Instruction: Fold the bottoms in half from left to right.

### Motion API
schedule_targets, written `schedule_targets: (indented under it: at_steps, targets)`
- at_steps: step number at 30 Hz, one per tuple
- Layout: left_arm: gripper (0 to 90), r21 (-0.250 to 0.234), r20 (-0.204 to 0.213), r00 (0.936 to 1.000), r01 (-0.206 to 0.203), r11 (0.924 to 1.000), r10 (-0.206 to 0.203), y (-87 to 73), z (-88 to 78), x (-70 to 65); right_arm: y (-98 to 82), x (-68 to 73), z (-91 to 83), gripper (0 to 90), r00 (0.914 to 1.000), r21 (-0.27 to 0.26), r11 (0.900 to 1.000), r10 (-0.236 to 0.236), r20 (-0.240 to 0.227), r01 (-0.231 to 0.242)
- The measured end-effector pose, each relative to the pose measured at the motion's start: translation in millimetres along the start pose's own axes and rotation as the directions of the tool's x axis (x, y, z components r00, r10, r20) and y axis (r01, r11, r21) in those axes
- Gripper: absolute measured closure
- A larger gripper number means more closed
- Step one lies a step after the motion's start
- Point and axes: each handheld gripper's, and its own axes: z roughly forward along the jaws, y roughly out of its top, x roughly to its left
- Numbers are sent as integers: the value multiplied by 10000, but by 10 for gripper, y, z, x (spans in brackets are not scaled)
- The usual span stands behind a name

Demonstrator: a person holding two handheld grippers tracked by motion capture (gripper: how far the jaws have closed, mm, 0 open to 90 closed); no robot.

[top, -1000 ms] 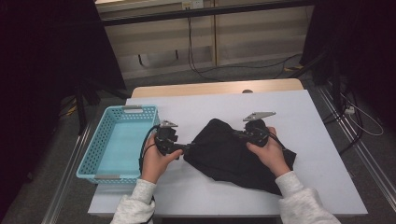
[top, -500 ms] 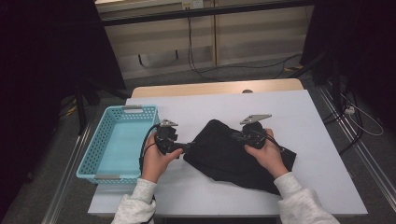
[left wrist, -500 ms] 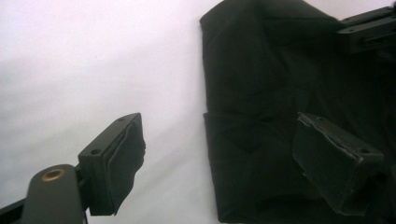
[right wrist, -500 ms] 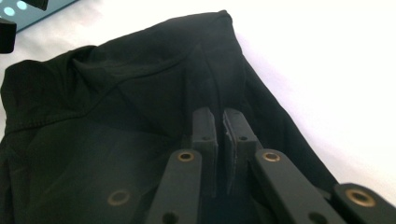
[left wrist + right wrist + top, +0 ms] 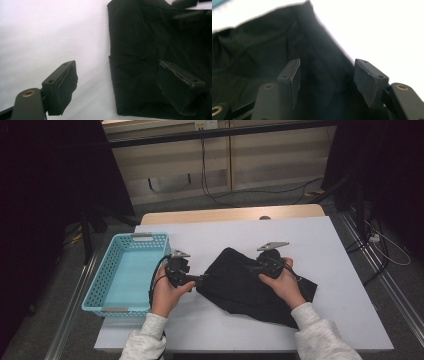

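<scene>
A black cloth [image 5: 250,287] lies crumpled on the white table [image 5: 325,235], between both hands. My left gripper [image 5: 202,279] points right at the cloth's left edge. In the left gripper view the left gripper [image 5: 116,66] is open, one jaw over bare table and the other over the cloth [image 5: 140,50]. My right gripper [image 5: 251,267] rests over the cloth's upper part, pointing left. Its jaws have just been opening. In the right gripper view the right gripper [image 5: 328,62] stands open above the cloth [image 5: 262,50], and its pads press on nothing.
A light blue plastic basket [image 5: 107,270] sits at the table's left edge, close to my left hand. Bare white tabletop stretches behind and to the right of the cloth. Beyond the table's far edge cables [image 5: 210,185] lie on the floor.
The right gripper has shifted slightly to the left over the cloth. The left hand and the basket have kept still.
</scene>
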Motion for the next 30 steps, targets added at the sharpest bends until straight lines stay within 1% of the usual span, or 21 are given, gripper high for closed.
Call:
schedule_targets:
  at_steps: [1, 2, 3, 5, 7, 8, 10, 11, 12, 13, 15, 17, 19, 20, 21, 24, 28, 30]
  targets:
    - [175, -88, -68, 10000, 21, 10000, -22, 0, 0, -5, -24, -1, 21, 444, 10000, 144, 9999, -18, -81, 19]
    - [175, -104, -38, 10000, 45, 9999, -45, 5, -6, -5, -42, 1, 31, 454, 9999, 69, 9999, -90, -89, 90]
    - [175, -69, 21, 10000, 58, 10000, -57, 9, -13, -4, -50, 6, 28, 506, 9997, 15, 9998, -210, -133, 210]
    - [175, -164, -11, 9999, 143, 9998, -143, 6, -3, -7, -75, 29, 21, 653, 9982, -90, 9994, -346, -497, 342]
    - [175, -113, -2, 9999, 122, 9999, -122, 7, -3, -4, -80, 44, 17, 808, 9965, -251, 9978, -633, -546, 621]
    - [175, -144, 14, 9999, 135, 9998, -135, 7, 0, -7, -77, 51, 17, 822, 9953, -197, 9976, -670, -705, 658]
    - [176, -136, -27, 10000, 51, 9999, -52, 6, 10, -10, -67, 65, 14, 831, 9948, -148, 9972, -743, -699, 734]
    - [177, -146, -16, 10000, 96, 9998, -97, 4, 17, -13, -62, 70, 10, 832, 9948, -144, 9971, -749, -684, 741]
    - [177, -24, 76, 9999, 87, 10000, -87, 8, 11, -6, -55, 70, -1, 832, 9947, -189, 9967, -804, -634, 793]
    - [177, -141, -8, 9999, 102, 9998, -102, 5, 20, -10, -49, 70, -14, 832, 9949, -267, 9967, -785, -635, 769]
    - [177, -184, 13, 9998, 178, 9997, -178, 9, 16, -9, -30, 65, -48, 831, 9945, -351, 9966, -769, -715, 745]
    - [177, -204, 10, 9998, 176, 9996, -175, 14, 7, -5, 0, 56, -99, 830, 9950, -519, 9965, -699, -713, 662]
    - [177, -79, 85, 9999, 71, 9999, -71, 21, -8, 4, 44, 57, -163, 831, 9949, -741, 9956, -631, -791, 573]
    - [177, -227, 25, 9999, 166, 9996, -165, 17, 1, -6, 60, 59, -184, 831, 9949, -805, 9950, -657, -759, 595]
    - [177, -228, 27, 9998, 174, 9996, -173, 17, -2, -8, 81, 61, -212, 830, 9954, -893, 9942, -656, -698, 592]
    - [177, -230, 43, 9999, 164, 9996, -163, 19, -8, -7, 126, 54, -278, 830, 9950, -1237, 9917, -452, -891, 340]
    - [177, -177, 43, 9999, 162, 9997, -162, 21, -15, 0, 130, 41, -291, 833, 9946, -1105, 9933, -441, -938, 336]
    - [177, -208, 49, 9999, 151, 9997, -150, 21, -13, -5, 130, 37, -299, 833, 9951, -1119, 9934, -362, -922, 258]
